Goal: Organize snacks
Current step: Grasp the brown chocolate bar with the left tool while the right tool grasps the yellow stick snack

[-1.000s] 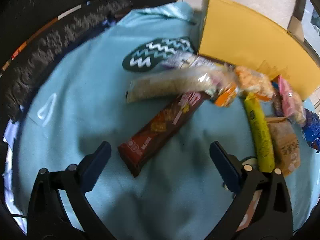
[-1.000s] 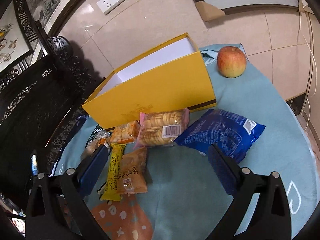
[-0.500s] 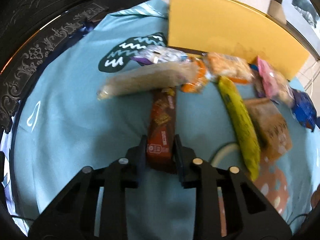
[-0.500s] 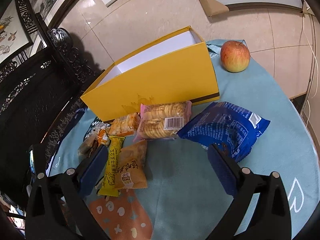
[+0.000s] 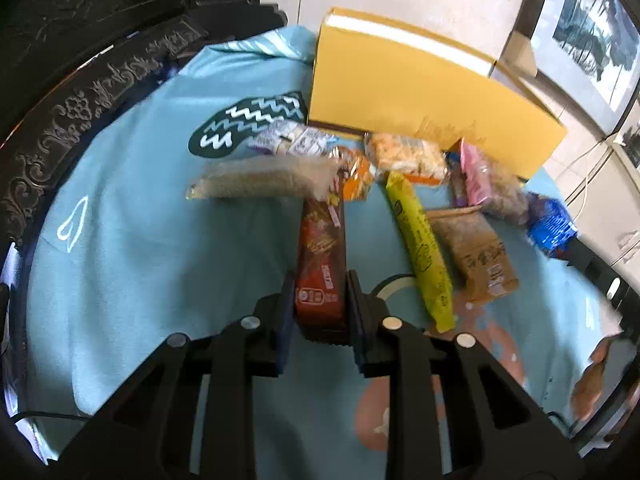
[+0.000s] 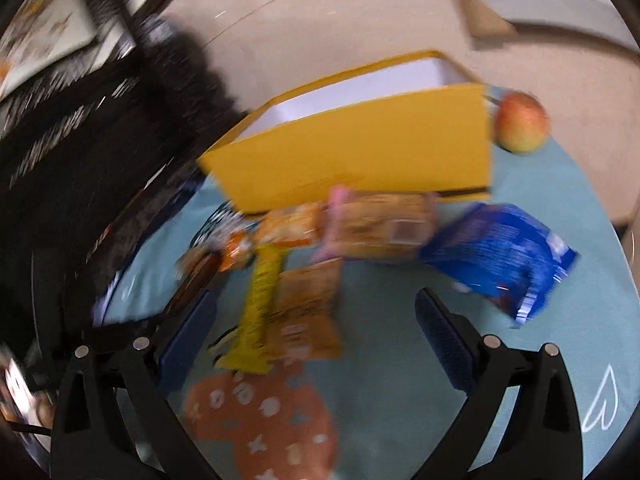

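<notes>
Left gripper (image 5: 320, 300) clamps red-brown snack bar (image 5: 321, 256), label unreadable

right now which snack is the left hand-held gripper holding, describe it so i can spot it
Start at the yellow box on the blue cloth, then come toward the camera. The red-brown bar is clamped in the left hand-held gripper; it is the only dark red wrapper.
</notes>
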Demonstrator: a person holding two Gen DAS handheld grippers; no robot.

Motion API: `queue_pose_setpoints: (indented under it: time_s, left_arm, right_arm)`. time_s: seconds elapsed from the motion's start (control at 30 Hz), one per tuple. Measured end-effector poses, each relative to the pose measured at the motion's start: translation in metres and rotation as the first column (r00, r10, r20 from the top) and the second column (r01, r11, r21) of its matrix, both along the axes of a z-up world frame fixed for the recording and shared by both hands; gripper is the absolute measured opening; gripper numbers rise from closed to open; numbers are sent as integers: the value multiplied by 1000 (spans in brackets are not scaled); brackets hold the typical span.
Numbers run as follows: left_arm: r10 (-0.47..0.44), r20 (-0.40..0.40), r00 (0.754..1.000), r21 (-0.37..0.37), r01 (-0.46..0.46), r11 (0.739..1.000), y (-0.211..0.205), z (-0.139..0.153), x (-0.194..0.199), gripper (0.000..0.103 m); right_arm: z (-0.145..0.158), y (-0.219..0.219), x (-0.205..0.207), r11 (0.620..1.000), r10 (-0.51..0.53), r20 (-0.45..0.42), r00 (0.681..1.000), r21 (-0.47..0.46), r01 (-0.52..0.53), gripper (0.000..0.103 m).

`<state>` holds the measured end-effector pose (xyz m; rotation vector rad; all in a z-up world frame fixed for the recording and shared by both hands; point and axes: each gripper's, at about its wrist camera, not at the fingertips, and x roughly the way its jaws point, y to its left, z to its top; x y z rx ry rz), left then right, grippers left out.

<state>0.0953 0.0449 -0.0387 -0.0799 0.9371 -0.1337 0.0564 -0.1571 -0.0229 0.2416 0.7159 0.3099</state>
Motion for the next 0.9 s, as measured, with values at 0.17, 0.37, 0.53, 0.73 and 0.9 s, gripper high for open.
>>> queue_pose_setpoints:
  time_s: [0.17,0.37,0.53,0.73,0.9]
  left_arm:
    - [30,15,999,-33,-29,999,12,3,-4,24]
    - [48,-17,999,-69,-49,996,26,-8,5,24]
    - [30,-46,998,-75,-34,997,17,-26,14,24]
    - [30,-66,997,-76,-35,996,14,-34,19,24]
    - [41,-43,998,-97,-45,994,16,-24,9,24]
  right_arm:
    - [-10,76,7,942,241,-44,969,-231,-245,59]
    - [-40,88,38,942,197,-172,965,-239,-235,49]
    - [-52,97,53,940,140,-193,971,-281,-191,23]
    - [-47,82,50,969,114,-212,971,-191,-156,21]
    - [-24,48,30,989,142,-192,971,-13,-148,21]
